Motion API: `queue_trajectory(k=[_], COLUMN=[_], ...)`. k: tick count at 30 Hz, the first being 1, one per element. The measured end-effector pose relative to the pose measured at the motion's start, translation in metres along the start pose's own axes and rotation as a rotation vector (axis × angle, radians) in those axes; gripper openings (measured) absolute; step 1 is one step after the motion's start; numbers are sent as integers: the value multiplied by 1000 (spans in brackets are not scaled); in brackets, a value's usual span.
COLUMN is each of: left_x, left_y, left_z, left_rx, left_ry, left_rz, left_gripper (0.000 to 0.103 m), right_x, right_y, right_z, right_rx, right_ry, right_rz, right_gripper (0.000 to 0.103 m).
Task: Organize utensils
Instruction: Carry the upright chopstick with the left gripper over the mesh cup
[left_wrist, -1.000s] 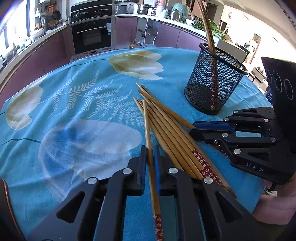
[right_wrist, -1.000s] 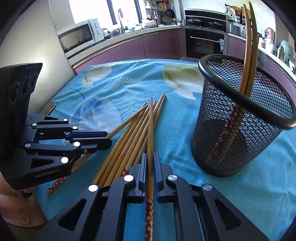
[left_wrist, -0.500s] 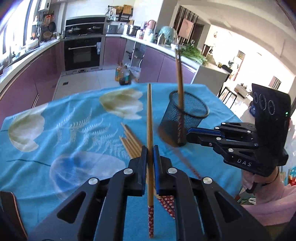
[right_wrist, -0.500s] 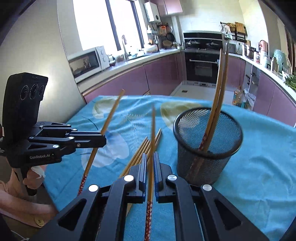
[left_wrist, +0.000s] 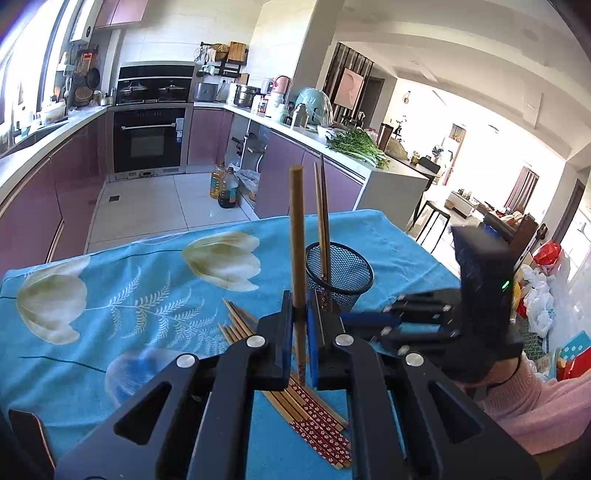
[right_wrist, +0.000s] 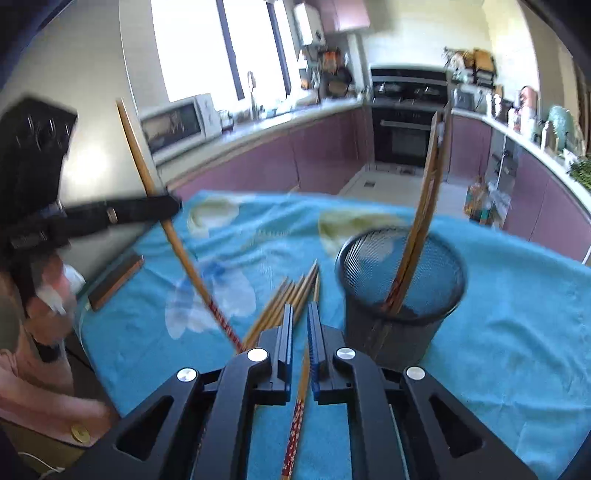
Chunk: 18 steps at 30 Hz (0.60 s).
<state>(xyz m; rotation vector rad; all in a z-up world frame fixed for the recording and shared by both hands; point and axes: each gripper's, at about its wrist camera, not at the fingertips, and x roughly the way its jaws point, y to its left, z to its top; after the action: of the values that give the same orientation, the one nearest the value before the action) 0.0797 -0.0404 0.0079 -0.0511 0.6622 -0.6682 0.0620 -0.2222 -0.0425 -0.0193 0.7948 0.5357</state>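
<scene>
Chopstick (left_wrist: 297, 236) stood almost upright, pinched between the closed jaws of the left claw (left_wrist: 300, 334), its patterned red end hanging just below the pads, above the worktop (left_wrist: 110, 295) under its blue flowered cloth. Same chopstick showed tilted in the right wrist view, clamped by the left claw (right_wrist: 162, 208) at far left, a person's hand (right_wrist: 48, 295) below it, blurred. Loose chopsticks (left_wrist: 295, 391) lay bunched on the cloth, red patterned ends nearest the left camera. Further right, the right claw (right_wrist: 300, 354) had its jaws opening, a second chopstick (right_wrist: 299, 398) running between them with a visible gap on the left side; could not tell for sure whether the right pad touched it. Right of that, the mesh holder (right_wrist: 400, 295) stood upright on the cloth, two chopsticks (right_wrist: 424, 221) leaning inside it. The right claw (left_wrist: 354, 321) appeared blurred just beside the holder in the left wrist view, pink sleeve (left_wrist: 535, 406) behind it.
</scene>
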Motion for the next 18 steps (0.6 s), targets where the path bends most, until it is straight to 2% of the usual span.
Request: queue_trajectory(k=[3,5,7,10,12,13,18], left_x=[5,5,5,4,5,6,8], left_y=[4,6,7,8,8,8,10], left_z=[-1,-1,-2,-2,-3,-3,-3], left_rx=[-7,-9,-11,-12,-13,-14,-17], left_ry=[12,12,12,14,19,22,24], left_rz=[5,6,6,5,4,3,3], left_gripper=[7,7,7,7,7,7,7], right_x=[31,45,56,62,63,63,48], right_y=[2,3,5,5,6,3,-4], right_z=[-10,-16,-19,-19,-19,-20,-20], right_rx=[-16,-8,-11,-15,-12,0,50], right_ry=[92,124,139,140,138,135,89], right_rz=[-30,-46,-65,-78,-81,-77,-41], right_gripper=[14,19,19,19,14,7,6])
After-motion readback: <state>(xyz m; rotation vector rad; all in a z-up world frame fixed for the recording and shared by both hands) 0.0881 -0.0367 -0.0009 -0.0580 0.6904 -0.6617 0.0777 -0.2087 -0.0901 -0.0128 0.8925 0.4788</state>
